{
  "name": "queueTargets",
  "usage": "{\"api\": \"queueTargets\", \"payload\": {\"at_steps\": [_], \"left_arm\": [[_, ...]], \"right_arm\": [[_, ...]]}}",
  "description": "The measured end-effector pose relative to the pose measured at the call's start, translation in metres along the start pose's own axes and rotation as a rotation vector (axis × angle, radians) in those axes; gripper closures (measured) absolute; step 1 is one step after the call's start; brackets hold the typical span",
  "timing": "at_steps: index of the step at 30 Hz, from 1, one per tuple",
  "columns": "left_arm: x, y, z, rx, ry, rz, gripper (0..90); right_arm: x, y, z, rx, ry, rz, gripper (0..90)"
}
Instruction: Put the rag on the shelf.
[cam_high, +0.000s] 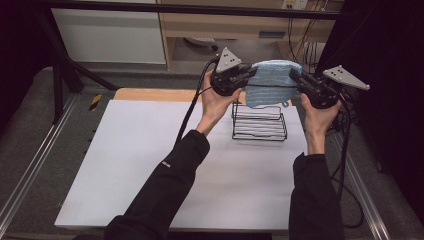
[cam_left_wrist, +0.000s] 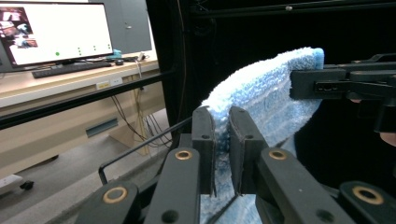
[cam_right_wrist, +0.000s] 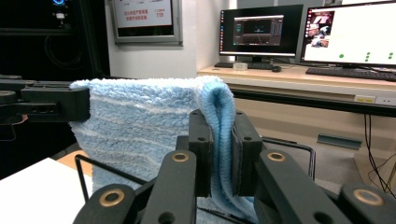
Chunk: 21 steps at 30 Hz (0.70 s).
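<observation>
I count two grippers: one left gripper (cam_high: 250, 75) and one right gripper (cam_high: 296, 78), each with two black jaws. I count one blue towel (cam_high: 272, 82), folded double, and one black wire rack (cam_high: 259, 122) on one white table board (cam_high: 150, 165). I count two hands, the left hand (cam_high: 216, 102) and the right hand (cam_high: 318, 117), and two dark sleeves. Each gripper carries one grey three-cornered plate, two in all. In the right gripper view I count two lit monitors (cam_right_wrist: 259, 30) and two keyboards on the desk behind; one wall screen hangs beside them.
</observation>
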<state>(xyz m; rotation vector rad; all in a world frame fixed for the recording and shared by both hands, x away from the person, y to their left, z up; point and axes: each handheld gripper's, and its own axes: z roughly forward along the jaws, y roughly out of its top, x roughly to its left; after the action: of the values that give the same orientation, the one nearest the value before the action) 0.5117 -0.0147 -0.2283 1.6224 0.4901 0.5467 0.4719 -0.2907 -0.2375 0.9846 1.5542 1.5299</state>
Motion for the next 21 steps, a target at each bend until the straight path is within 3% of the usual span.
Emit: {"api": "queueTargets", "payload": {"at_steps": [8,14,21], "left_arm": [[-0.011,-0.002,-0.005,0.047,-0.011,0.016,81.4],[-0.012,-0.007,-0.006,0.066,-0.025,-0.004,80.8],[-0.019,-0.012,-0.008,0.099,-0.025,0.02,81.7]], "right_arm": [[-0.003,-0.008,-0.006,0.004,0.026,0.023,81.4],[-0.004,-0.011,-0.007,0.017,0.045,0.003,81.2],[-0.004,-0.011,-0.011,0.038,0.069,-0.003,79.2]]}}
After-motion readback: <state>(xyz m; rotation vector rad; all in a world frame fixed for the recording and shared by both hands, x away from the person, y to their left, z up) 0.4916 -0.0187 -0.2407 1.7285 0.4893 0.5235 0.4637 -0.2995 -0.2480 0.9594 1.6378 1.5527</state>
